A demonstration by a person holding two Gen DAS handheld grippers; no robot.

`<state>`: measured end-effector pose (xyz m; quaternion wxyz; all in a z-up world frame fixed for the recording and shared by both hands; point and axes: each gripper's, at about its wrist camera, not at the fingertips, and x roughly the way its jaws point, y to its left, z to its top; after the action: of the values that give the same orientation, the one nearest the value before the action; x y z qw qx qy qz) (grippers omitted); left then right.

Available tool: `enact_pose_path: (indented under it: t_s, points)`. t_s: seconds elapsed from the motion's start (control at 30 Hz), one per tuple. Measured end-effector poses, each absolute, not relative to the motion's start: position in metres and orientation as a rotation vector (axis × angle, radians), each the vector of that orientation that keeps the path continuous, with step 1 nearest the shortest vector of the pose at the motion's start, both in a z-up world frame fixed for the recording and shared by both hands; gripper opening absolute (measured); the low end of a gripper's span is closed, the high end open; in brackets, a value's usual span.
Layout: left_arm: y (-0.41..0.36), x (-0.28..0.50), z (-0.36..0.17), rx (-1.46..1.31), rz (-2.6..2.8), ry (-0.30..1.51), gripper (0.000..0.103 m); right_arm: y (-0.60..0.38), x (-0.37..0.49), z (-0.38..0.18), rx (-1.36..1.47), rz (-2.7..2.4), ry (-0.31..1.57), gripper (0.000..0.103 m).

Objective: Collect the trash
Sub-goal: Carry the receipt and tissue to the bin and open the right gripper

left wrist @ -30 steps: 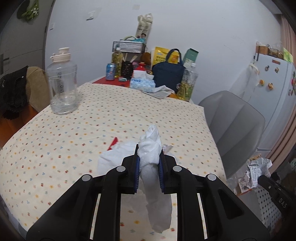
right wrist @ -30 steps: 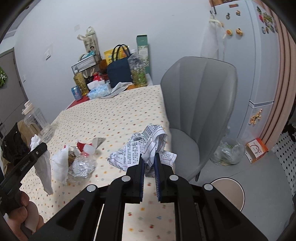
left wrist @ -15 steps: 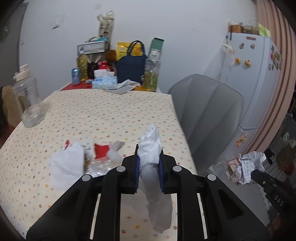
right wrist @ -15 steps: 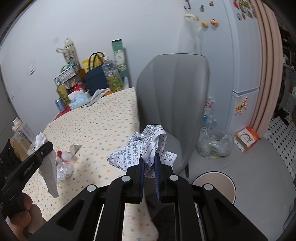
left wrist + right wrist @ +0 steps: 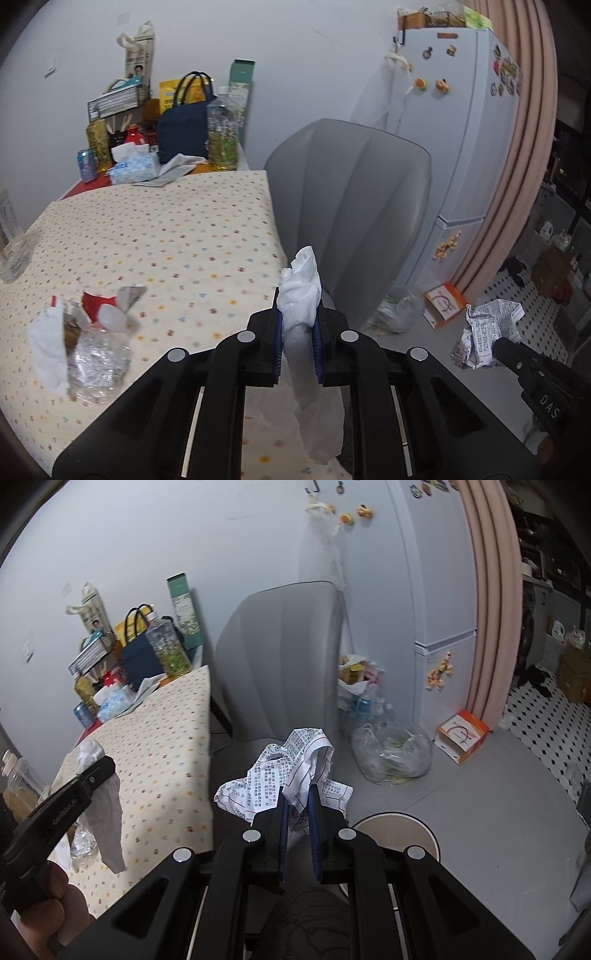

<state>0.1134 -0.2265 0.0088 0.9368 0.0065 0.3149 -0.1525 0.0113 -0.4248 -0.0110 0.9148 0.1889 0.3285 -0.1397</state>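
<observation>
My left gripper point(image 5: 298, 314) is shut on a crumpled white tissue point(image 5: 300, 291) and holds it in the air over the table's right edge. My right gripper point(image 5: 297, 805) is shut on a crumpled printed paper point(image 5: 284, 771) and holds it above the floor beside the grey chair. The printed paper also shows in the left wrist view point(image 5: 485, 338), and the tissue in the right wrist view point(image 5: 107, 805). A round white bin point(image 5: 395, 829) stands on the floor just below the right gripper. More trash, a crushed clear plastic wrapper point(image 5: 98, 356), a white tissue point(image 5: 48, 354) and a red scrap point(image 5: 94, 302), lies on the table.
The table has a dotted cloth point(image 5: 166, 229). A grey chair point(image 5: 354, 206) stands at its right side. Bottles, a navy bag point(image 5: 183, 133) and a tissue pack crowd the far end. A clear plastic bag point(image 5: 393, 753), an orange box point(image 5: 463, 734) and a fridge point(image 5: 465, 122) are on the right.
Both grippers have swung right, away from the table toward the chair and floor, still holding their trash. The round bin has come closer below the right gripper.
</observation>
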Motion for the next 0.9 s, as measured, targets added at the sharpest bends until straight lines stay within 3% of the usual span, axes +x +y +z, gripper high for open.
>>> enact_pose_path:
  t_s: [0.77, 0.87, 0.9]
  points:
    - [-0.343, 0.131, -0.051, 0.146, -0.455, 0.794, 0.01, -0.515, 0.006, -0.076, 0.514, -0.432, 0.758, 0.014]
    - [-0.36, 0.13, -0.059, 0.169, -0.474, 0.81, 0.01, -0.528, 0.008, -0.09, 0.532, -0.43, 0.789, 0.027]
    - [-0.365, 0.13, -0.061, 0.176, -0.48, 0.813, 0.01, -0.531, 0.007, -0.091, 0.532, -0.439, 0.784, 0.036]
